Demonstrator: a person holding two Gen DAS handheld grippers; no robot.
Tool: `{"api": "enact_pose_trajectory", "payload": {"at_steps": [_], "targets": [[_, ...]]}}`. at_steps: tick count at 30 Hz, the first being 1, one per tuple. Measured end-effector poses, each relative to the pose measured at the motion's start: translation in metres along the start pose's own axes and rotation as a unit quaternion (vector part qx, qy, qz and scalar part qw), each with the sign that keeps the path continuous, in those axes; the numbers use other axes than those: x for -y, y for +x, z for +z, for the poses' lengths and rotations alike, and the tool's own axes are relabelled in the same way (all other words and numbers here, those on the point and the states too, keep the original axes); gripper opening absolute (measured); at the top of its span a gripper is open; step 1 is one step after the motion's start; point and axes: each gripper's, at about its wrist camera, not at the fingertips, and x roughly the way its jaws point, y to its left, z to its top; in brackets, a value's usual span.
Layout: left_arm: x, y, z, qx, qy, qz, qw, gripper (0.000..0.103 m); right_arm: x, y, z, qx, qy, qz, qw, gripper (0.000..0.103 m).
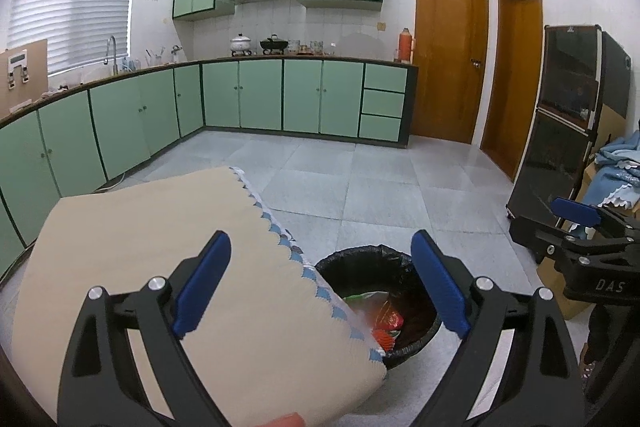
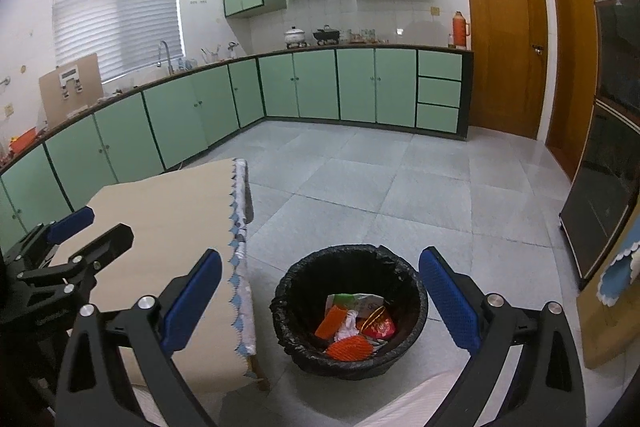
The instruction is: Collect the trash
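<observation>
A black-lined trash bin point(image 2: 312, 267) stands on the floor beside a table with a beige cloth point(image 2: 168, 219). Inside the bin lies trash point(image 2: 352, 323): orange packets, white crumpled paper and a red wrapper. My right gripper point(image 2: 320, 297) hovers above the bin, open, with nothing between its blue pads. My left gripper point(image 1: 320, 283) is wide open and empty over the table's corner point(image 1: 160, 247), with the bin point(image 1: 360, 253) and trash point(image 1: 386, 323) just beyond. Each gripper shows in the other's view: the left gripper point(image 2: 88, 231) over the table, the right gripper point(image 1: 560, 227) at the far right.
Green base cabinets point(image 2: 360, 87) run along the back and left walls under a cluttered counter. Two wooden doors point(image 2: 504, 39) are at the back right. A tall black appliance point(image 1: 560, 131) and a blue cloth point(image 1: 616, 167) on boxes stand at the right. Grey floor tiles point(image 2: 400, 187) lie between.
</observation>
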Motion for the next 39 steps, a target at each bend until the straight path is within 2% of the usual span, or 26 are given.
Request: {"api": "enact_pose_trajectory", "payload": {"at_steps": [13, 39], "targets": [[-0.016, -0.047, -0.01, 0.021, -0.01, 0.021, 0.9995, 0.09, -0.035, -0.02, -0.011, 0.018, -0.028, 0.03, 0.999, 0.097], [-0.03, -0.059, -0.017, 0.024, -0.021, 0.027, 0.9991, 0.09, -0.049, -0.025, -0.012, 0.024, -0.033, 0.033, 0.999, 0.097]]}}
